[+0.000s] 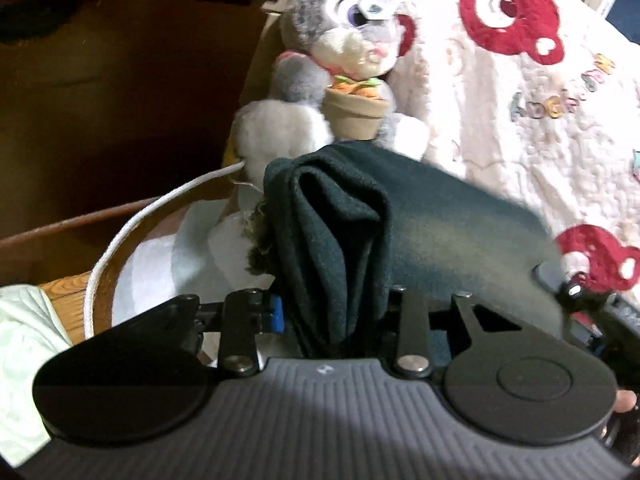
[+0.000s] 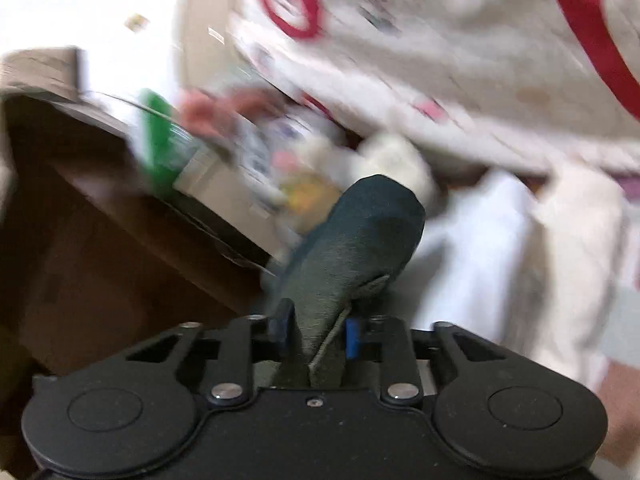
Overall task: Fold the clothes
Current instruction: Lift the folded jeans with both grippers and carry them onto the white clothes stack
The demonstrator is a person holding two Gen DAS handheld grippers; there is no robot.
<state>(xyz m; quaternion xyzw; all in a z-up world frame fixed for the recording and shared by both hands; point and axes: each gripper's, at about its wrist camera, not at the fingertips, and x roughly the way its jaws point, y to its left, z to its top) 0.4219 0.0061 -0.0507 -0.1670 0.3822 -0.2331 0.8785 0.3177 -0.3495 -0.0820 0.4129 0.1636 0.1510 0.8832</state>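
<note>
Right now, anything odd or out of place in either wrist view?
Yes. A frayed, fuzzy tuft sticks out on the left of the dark green garment bunched in the left gripper. The right gripper also clamps dark green cloth; that view is motion-blurred.

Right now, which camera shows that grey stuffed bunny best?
The left wrist view. The stuffed bunny sits sharp and nearly whole behind the dark green garment, holding a toy carrot pot. The right wrist view is motion-blurred; I cannot tell the bunny there.
</note>
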